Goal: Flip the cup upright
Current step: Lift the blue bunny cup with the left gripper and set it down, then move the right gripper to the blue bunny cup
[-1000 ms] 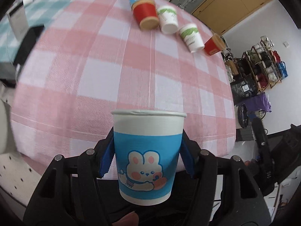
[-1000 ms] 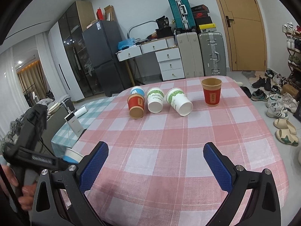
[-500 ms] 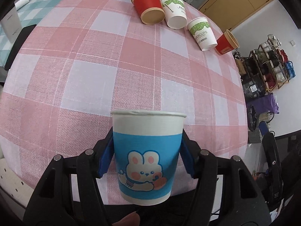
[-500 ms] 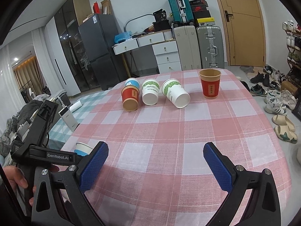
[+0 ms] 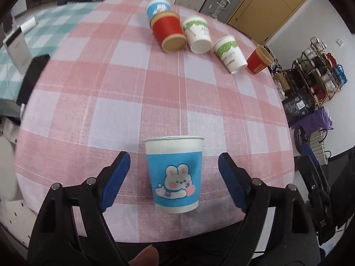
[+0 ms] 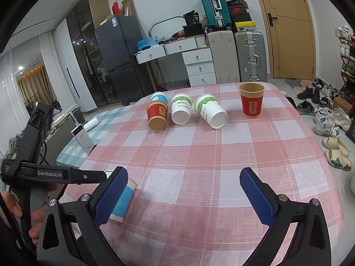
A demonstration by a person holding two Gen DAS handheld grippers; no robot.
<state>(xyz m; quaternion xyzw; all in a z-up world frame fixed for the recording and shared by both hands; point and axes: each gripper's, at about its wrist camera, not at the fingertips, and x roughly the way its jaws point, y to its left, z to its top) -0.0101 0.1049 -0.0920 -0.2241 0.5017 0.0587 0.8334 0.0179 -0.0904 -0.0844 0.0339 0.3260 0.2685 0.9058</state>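
Observation:
A blue paper cup with a rabbit picture [image 5: 174, 175] stands upright on the pink checked tablecloth [image 5: 137, 93] near its front edge. My left gripper [image 5: 174, 181] is open, its blue pads on either side of the cup and apart from it. In the right wrist view the same cup [image 6: 123, 201] shows partly behind my right gripper's left finger. My right gripper [image 6: 183, 196] is open and empty above the table's near side. Another blue cup [image 6: 158, 98], a red cup [image 6: 157, 116] and two white-green cups [image 6: 180, 109] [image 6: 212, 110] lie on their sides at the far end.
A red cup [image 6: 251, 102] stands upright at the far right of the table. A white power bank [image 6: 83, 139] stands on a teal checked cloth to the left. Suitcases, drawers and a shoe rack stand beyond the table.
My left gripper has opened and let go of the blue rabbit cup, which now stands on the table. The right gripper has barely moved.

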